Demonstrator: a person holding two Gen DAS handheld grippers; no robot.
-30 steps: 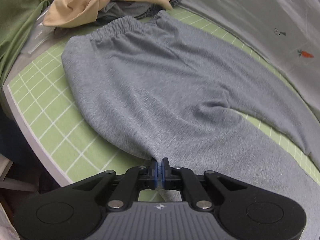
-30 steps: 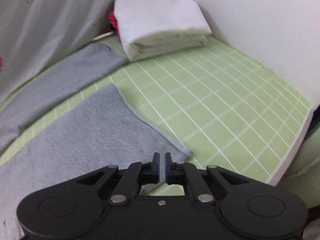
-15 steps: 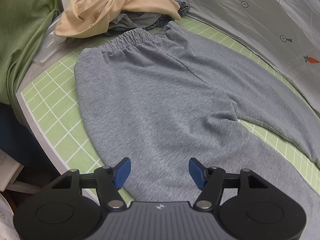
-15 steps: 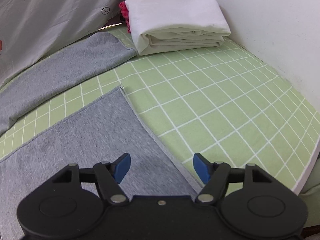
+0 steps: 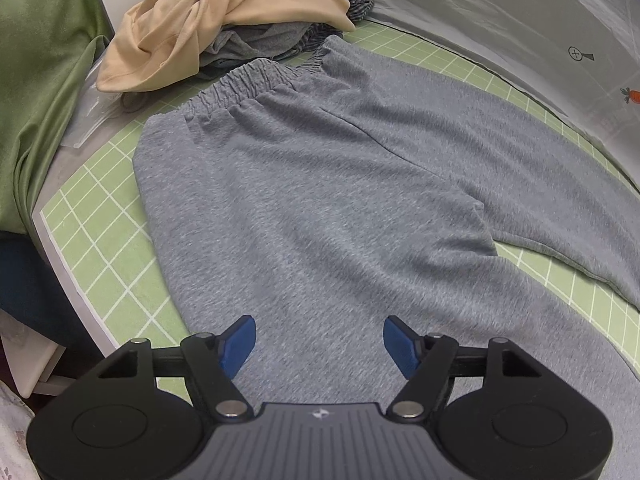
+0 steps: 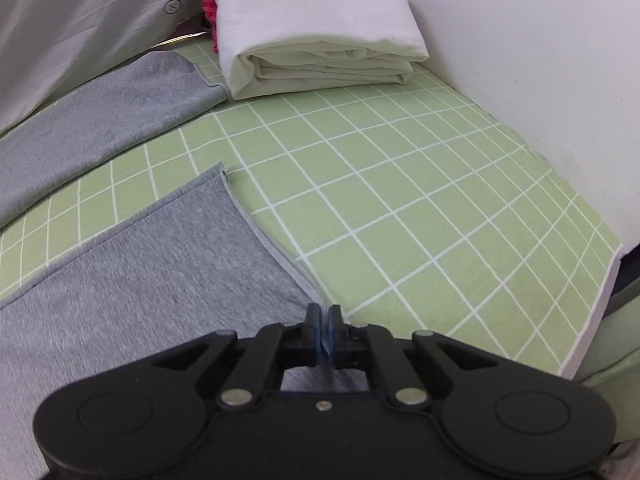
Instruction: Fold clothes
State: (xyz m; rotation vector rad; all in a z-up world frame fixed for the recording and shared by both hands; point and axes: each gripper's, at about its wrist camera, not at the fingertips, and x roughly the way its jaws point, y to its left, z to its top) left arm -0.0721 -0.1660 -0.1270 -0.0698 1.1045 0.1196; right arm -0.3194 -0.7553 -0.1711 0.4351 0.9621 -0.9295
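The left gripper (image 5: 319,342) hangs released over the grey sweatpants (image 5: 320,200), while the right gripper (image 6: 327,330) pinches their hem corner

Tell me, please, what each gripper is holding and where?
The right gripper is shut on the grey trousers at the near leg's hem corner. The left gripper is open, holding nothing.

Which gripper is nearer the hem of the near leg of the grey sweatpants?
Right. The right gripper is shut on the hem corner of the grey sweatpants. The left gripper hovers open over the thigh, toward the elastic waistband.
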